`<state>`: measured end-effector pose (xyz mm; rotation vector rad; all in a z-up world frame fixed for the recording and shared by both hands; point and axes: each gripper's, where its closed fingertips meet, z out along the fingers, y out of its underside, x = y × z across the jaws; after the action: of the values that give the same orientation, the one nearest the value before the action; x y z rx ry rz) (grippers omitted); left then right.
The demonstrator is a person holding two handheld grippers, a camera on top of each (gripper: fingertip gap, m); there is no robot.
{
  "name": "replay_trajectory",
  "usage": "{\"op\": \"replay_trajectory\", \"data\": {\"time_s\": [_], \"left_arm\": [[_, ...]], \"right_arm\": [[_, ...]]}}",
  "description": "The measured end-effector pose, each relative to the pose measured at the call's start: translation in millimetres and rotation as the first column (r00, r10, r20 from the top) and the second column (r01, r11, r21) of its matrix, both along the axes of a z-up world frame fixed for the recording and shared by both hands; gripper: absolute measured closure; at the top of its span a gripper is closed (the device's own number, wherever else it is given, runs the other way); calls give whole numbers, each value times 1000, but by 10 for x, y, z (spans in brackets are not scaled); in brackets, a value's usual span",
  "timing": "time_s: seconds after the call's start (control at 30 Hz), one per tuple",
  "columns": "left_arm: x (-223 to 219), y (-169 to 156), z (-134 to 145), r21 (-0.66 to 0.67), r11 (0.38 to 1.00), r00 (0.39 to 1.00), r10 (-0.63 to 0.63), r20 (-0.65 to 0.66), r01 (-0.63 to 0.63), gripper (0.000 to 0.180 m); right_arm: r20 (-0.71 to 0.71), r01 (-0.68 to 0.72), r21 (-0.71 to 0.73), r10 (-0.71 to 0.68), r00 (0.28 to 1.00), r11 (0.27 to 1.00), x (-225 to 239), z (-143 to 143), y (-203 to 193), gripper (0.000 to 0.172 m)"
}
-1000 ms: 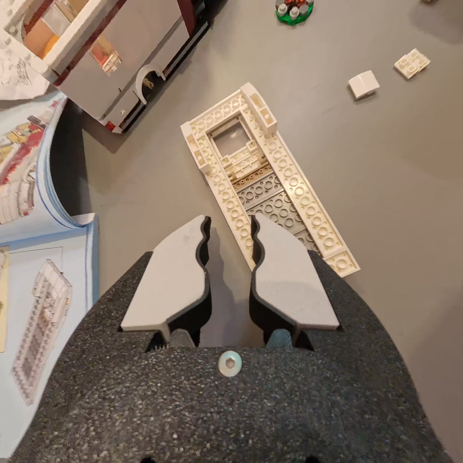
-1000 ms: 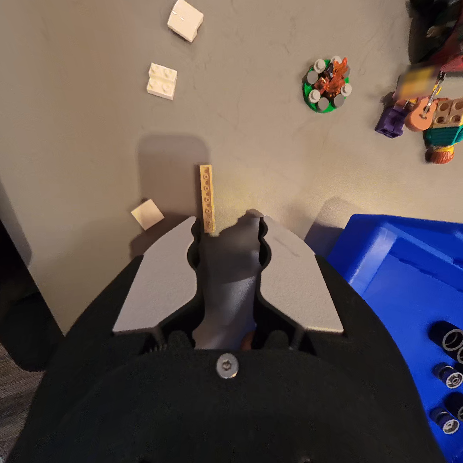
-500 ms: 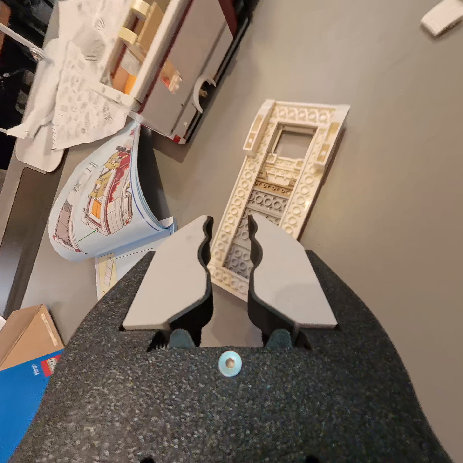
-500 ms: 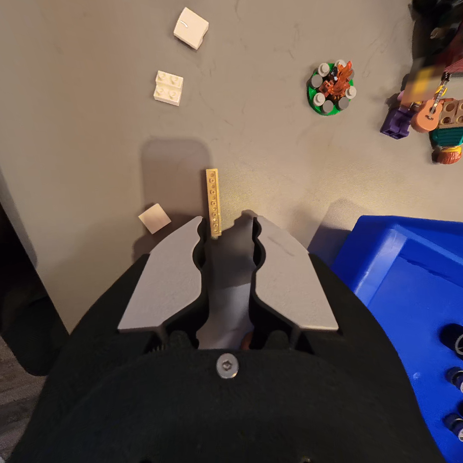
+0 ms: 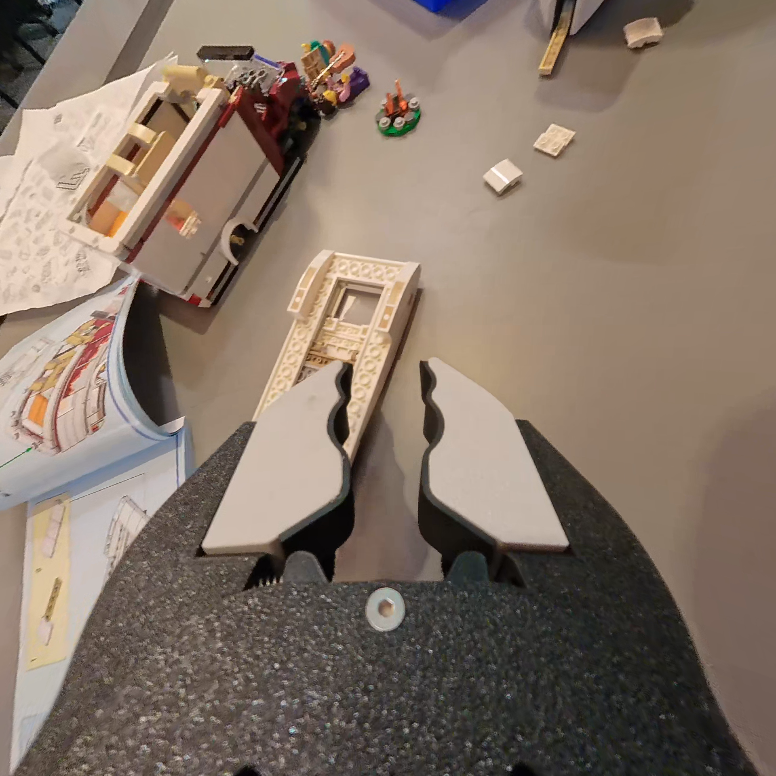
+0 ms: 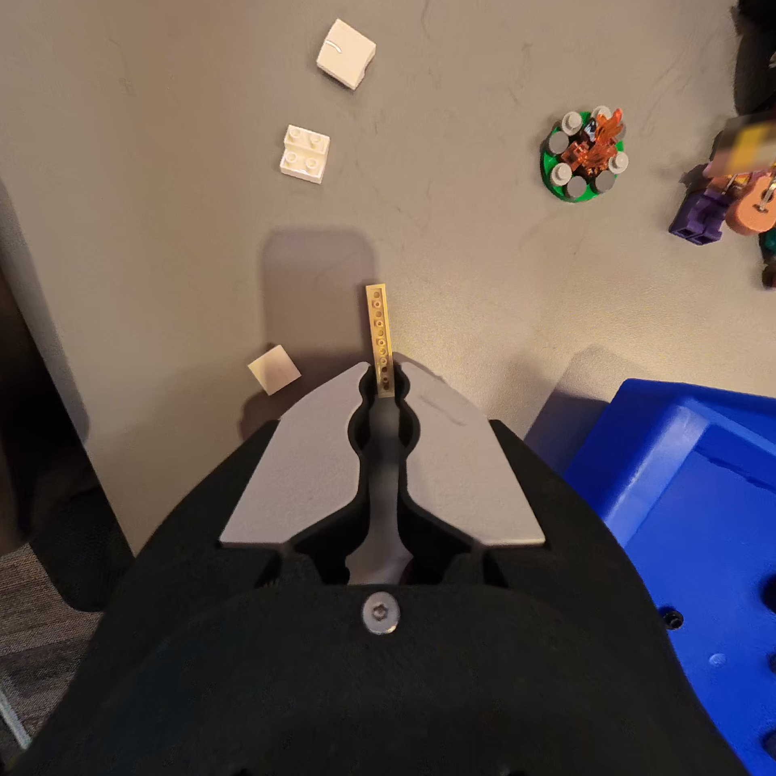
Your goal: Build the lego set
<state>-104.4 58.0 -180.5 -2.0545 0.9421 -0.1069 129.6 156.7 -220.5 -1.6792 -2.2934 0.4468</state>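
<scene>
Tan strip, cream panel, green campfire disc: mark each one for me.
tan strip (image 6: pixel 380 336), right wrist view, middle of its studded face.
cream panel (image 5: pixel 357 302), left wrist view, frame around its window.
green campfire disc (image 6: pixel 581 157), right wrist view, orange flame at centre.

Between my right fingertips (image 6: pixel 364 371) sits a tan strip (image 6: pixel 380 336) of glossy studded plastic. Ahead of my left fingers (image 5: pixel 310 403) lies a cream plastic plate assembly (image 5: pixel 357 310), on a matt grey tabletop (image 5: pixel 588 294). My finger faces look matt grey.
</scene>
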Motion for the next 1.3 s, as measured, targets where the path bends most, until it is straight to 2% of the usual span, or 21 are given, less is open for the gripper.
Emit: {"op": "replay_trajectory", "data": {"time_s": [0.2,0.4,0.6,0.73,0.8,0.97,1.07,1.3], "left_arm": [[192,8,-3,6,1000,998,-12,55,12,148],[397,14,3,24,1000,993,-18,113,16,148],[489,22,-34,17,999,993,-35,112,34,148],[498,38,-39,24,999,993,-34,111,32,148],[493,51,-36,33,999,994,-29,110,26,148],[485,116,16,105,994,997,-31,69,24,148],[510,189,84,174,983,998,-55,19,51,148],[485,493,260,281,953,991,-84,-108,111,146]], "right_arm": [[-40,70,6,-70,997,997,-6,95,63,151],[-18,167,-99,-170,985,981,7,112,-37,144],[10,176,-80,-176,984,981,-6,7,-79,142],[-5,168,-54,-169,986,984,-94,-1,-32,151],[-11,144,-55,-145,989,988,-141,-2,-47,164],[-104,68,34,-64,992,997,-414,72,-1,165],[-215,-8,157,42,976,988,-711,209,23,166],[-352,-128,509,341,872,851,-1443,467,-29,167]]}}
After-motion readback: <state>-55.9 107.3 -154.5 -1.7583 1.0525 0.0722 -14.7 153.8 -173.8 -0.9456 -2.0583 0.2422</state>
